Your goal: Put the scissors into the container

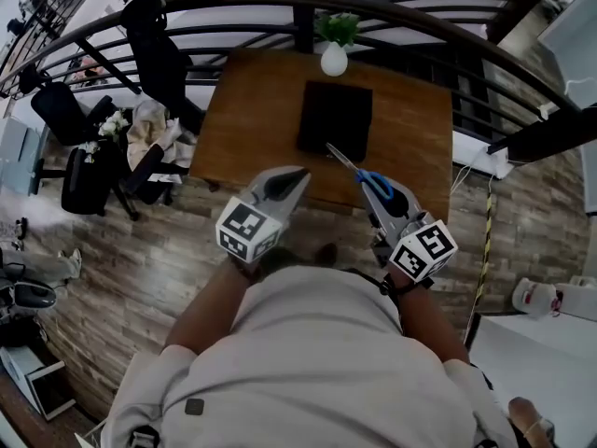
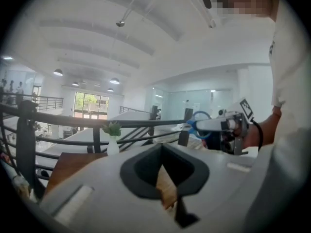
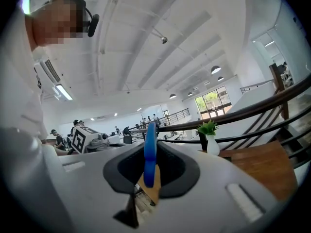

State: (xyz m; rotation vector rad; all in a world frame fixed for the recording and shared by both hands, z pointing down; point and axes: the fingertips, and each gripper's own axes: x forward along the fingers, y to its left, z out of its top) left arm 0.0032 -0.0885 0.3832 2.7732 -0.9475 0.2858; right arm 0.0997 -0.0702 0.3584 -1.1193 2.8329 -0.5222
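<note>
Right gripper (image 1: 382,197) clamps one pair of blue-handled scissors (image 1: 371,183) (blades pointing far), just short of one black container (image 1: 334,118) on one wooden table (image 1: 252,110). Left gripper (image 1: 289,181), jaws together, holds nothing.

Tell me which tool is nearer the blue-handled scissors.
Right. The right tool is shut on the scissors, gripping their blue handle; the left tool holds nothing and hangs apart, to their left in the head view.
</note>
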